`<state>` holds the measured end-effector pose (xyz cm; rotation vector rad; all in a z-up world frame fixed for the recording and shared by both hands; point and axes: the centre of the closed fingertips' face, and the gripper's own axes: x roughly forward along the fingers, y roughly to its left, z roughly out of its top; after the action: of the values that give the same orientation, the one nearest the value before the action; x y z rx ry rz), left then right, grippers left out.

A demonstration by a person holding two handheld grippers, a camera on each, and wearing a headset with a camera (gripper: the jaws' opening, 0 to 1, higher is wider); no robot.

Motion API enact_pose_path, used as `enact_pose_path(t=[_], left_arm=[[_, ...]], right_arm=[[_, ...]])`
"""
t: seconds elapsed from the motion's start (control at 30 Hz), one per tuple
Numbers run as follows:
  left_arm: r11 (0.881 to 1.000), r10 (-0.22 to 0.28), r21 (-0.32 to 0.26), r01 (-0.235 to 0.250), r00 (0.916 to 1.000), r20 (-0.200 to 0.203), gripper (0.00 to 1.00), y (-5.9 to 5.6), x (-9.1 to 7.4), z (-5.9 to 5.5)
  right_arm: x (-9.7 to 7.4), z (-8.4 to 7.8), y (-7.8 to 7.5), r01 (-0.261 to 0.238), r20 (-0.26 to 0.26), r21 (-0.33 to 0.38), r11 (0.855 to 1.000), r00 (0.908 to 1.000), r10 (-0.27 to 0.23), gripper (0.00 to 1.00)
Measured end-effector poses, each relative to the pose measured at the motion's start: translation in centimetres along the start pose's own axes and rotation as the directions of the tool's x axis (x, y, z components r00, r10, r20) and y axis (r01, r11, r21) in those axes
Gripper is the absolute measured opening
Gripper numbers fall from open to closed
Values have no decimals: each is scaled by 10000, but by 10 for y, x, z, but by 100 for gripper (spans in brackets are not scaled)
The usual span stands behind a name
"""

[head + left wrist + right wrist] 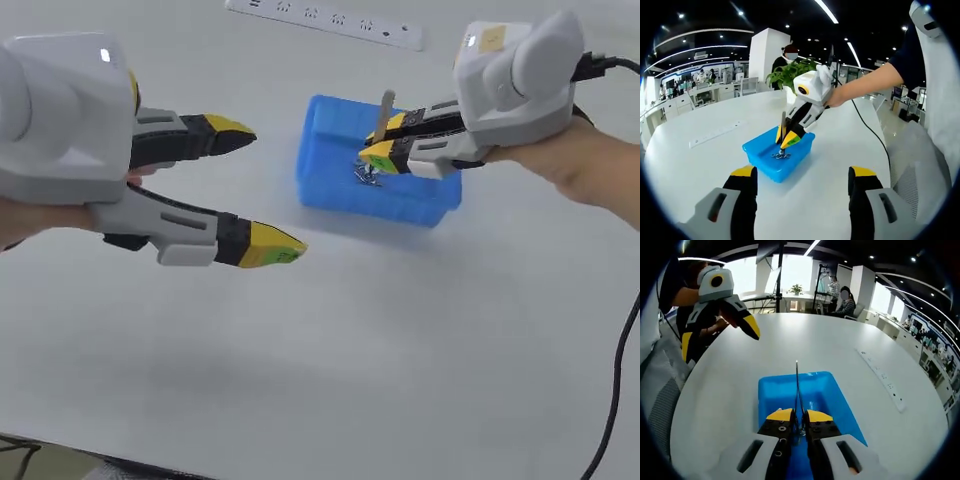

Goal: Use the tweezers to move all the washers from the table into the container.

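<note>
- Left gripper (270,190): at 9 o'clock in the head view, hovering over bare worktop (350,340), just off the container's 9 o'clock side. Fingers wide apart, nothing between them. In its own view (803,172) the yellow-tipped fingers frame the container, which lies ahead at 12 o'clock.
- Container (370,205): blue, rectangular, open-topped, sitting flat on the worktop near the middle of the head view. Also seen at (765,155) and (770,395).
- Washers (367,175): small metallic cluster on the container floor, also seen at (781,155).
- Tweezers (384,112): held steeply upright, tips pointing down into the container at the cluster. Whether they pinch a washer, cannot tell.
- Right gripper (375,140): reaches over the container from 3 o'clock. Fingers clamped together on the tweezers, as its own view (795,415) shows.
- Power strip (330,20): white, at 12 o'clock beyond the container.
- Cable (615,380): black, trailing down at 4 o'clock.
</note>
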<state>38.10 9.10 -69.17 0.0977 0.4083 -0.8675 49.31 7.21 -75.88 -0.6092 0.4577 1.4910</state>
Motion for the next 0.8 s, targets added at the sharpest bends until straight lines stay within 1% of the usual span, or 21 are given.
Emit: enact_pose_path(t=[0.07, 0.17, 0.3, 0.4, 0.57, 0.6, 0.73, 0.77, 0.8], left_arm=[[10000, -30, -38, 30, 10000, 80, 80, -2, 1, 2], [10000, -54, -68, 54, 10000, 53, 81, -5, 4, 1], [9999, 7, -107, -7, 10000, -27, 84, -3, 7, -1], [9999, -1, -143, 1, 10000, 46, 83, -3, 8, 2], [9997, 29, -244, -25, 9999, 150, 84, -5, 8, 5], [9997, 59, -241, -55, 9999, 147, 84, -5, 8, 6], [9997, 44, -227, -41, 9999, 131, 84, -6, 9, 7], [9998, 57, -188, -55, 9999, 149, 84, -5, 10, 8], [9998, 53, -201, -50, 9999, 162, 83, -4, 11, 8]], right_arm=[[0, -2, 0, 30, -86, -53, 10000, 10000, -31, 9], [-1, -3, 1, 24, -166, 80, 10000, 9999, -23, 9], [-4, -3, 3, 42, -235, 23, 10000, 9997, -42, 10], [-6, -5, 4, 31, -345, 29, 10000, 9994, -30, 10], [-8, -5, 3, 102, -334, 139, 9999, 9994, -97, 10], [-7, -5, 0, 139, -356, 103, 9999, 9993, -135, 10], [-9, -2, 2, 121, -270, 123, 9999, 9996, -118, 9], [-10, 1, 3, 124, -237, -99, 9999, 9996, -126, 8], [-10, 2, 5, 115, -242, -158, 9998, 9996, -118, 8]])
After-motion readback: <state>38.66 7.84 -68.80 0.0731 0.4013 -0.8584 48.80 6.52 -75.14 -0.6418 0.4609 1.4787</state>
